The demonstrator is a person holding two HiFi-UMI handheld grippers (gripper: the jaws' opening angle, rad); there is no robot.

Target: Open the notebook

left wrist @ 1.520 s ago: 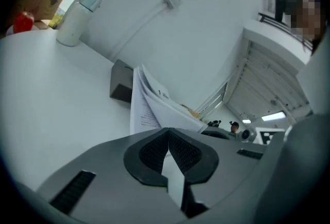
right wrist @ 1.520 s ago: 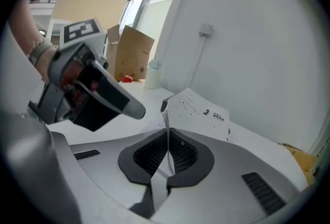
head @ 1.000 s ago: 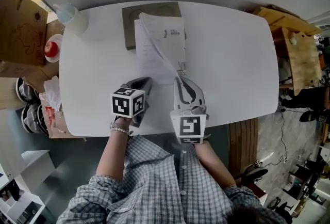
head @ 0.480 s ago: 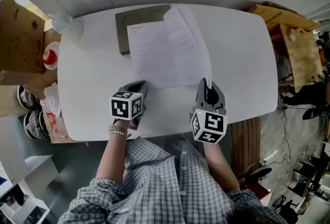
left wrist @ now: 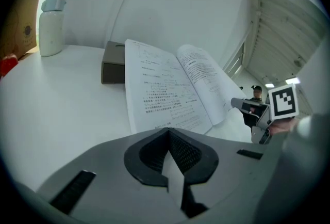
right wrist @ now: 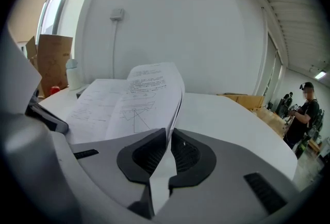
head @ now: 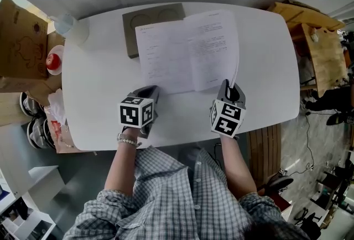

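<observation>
Checked shirt [head: 182, 200] and both forearms fill the near edge of the head view. Left gripper [head: 148, 91] sits at the front of the white table [head: 99, 95], marker cube toward the person. Its jaws are fully together. Tip is at the near left corner of the notebook [head: 185, 51], touching or just over the page edge. Can't tell if any paper is nipped between the pads; only a thin white sliver shows there.

Right gripper [head: 229, 83] is to the right of it, near the table's front edge. Its jaws are closed on the near outer corner of the right-hand pages. In the right gripper view the paper edge runs straight in between the pads and the pages curve up from the grip. That corner is lifted off the table; the rest of the right side lies lower.

Notebook is open, mid-table. Left page lies flat and printed text shows on both sides.

Grey block [head: 130, 29] with two round recesses sits behind it, partly under the notebook's far left corner. White bottle [head: 74, 26] stands at the table's far left corner. Cardboard box [head: 22, 34] and a red object [head: 53, 53] are off the table's left side, wooden furniture [head: 315, 51] off the right. Plain white wall [right wrist: 170, 21] behind carries a socket [right wrist: 117, 13] with a cable hanging down.
</observation>
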